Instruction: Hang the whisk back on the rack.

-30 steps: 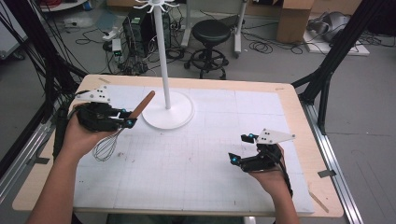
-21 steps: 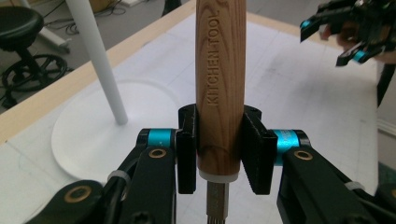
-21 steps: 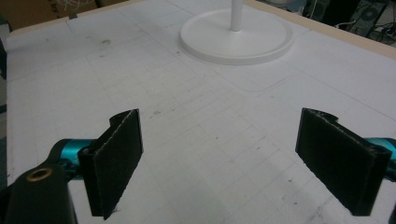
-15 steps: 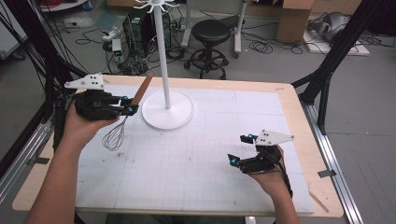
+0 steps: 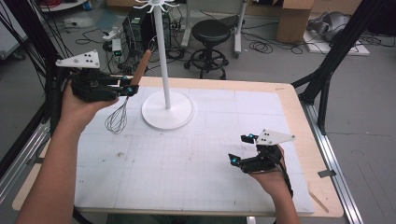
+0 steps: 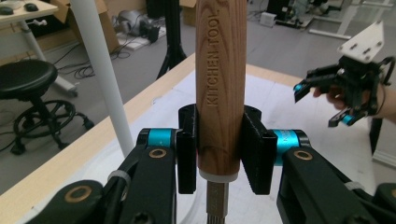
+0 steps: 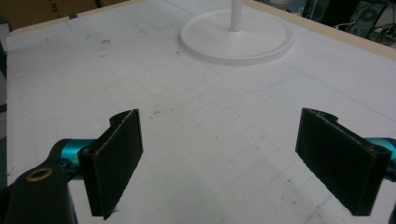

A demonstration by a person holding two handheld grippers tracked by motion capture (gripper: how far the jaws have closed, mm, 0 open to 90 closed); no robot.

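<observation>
A whisk (image 5: pixel 122 108) with a wooden handle (image 6: pixel 220 88) marked "KITCHEN TOOL" hangs in the air over the table's far left, wire head down. My left gripper (image 5: pixel 129 88) is shut on the lower end of that handle, just left of the white stand (image 5: pixel 166 110). The stand's thin pole (image 6: pixel 100 74) rises beside the handle and ends in a ring of hooks (image 5: pixel 154 4) high above. My right gripper (image 5: pixel 239 149) stands open low over the mat at the front right, with nothing between its jaws; it shows far off as the right gripper (image 6: pixel 322 95) too.
A white gridded mat (image 5: pixel 196 154) covers the wooden table (image 5: pixel 306 140). The stand's round base (image 7: pixel 236 37) lies ahead of the right gripper. A black stool (image 5: pixel 212 35), cables and boxes stand on the floor behind the table.
My left gripper has lifted the whisk off the mat and carried it up and towards the stand's pole. The right gripper has stayed where it was.
</observation>
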